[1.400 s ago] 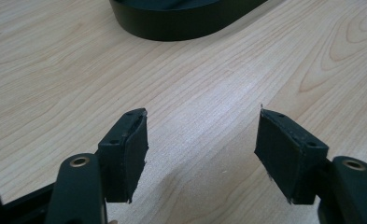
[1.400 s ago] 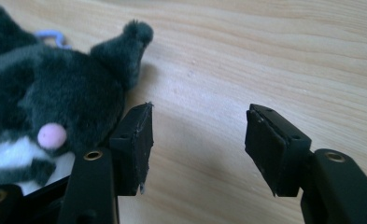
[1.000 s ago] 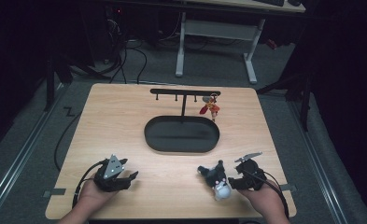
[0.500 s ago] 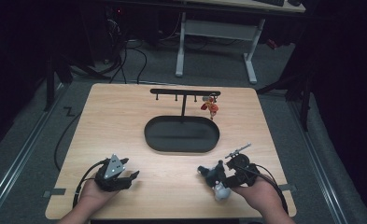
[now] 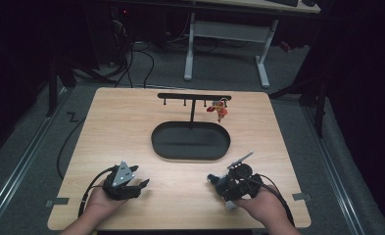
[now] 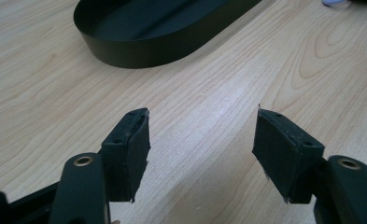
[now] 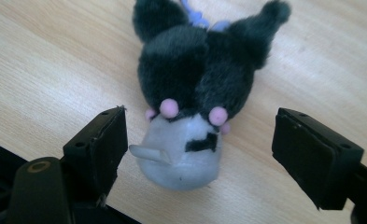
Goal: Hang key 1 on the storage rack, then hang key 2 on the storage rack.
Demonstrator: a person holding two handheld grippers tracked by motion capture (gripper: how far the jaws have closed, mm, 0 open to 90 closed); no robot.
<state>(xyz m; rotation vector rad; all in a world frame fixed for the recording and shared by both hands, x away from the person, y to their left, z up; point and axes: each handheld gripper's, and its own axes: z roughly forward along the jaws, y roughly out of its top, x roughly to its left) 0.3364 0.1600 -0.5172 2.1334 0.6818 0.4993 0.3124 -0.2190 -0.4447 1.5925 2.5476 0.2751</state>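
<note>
Black-and-white plush toy keychain point(image 7: 190, 98) lies near the surface's point(image 5: 131, 137) front right corner, between the right tool's point(image 7: 200, 140) pads, whose jaws have just been opening (not touching it). Likely grasping step; next, close on it. The left tool point(image 6: 202, 149) rests open.

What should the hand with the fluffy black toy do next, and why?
Probably close the right gripper on the plush toy. Its jaws have just been opening and now stand apart on either side of the toy's pale face, touching nothing, while the toy lies on the table. A grip would be needed before lifting it, perhaps toward the hook rack, where a small red charm hangs.
</note>
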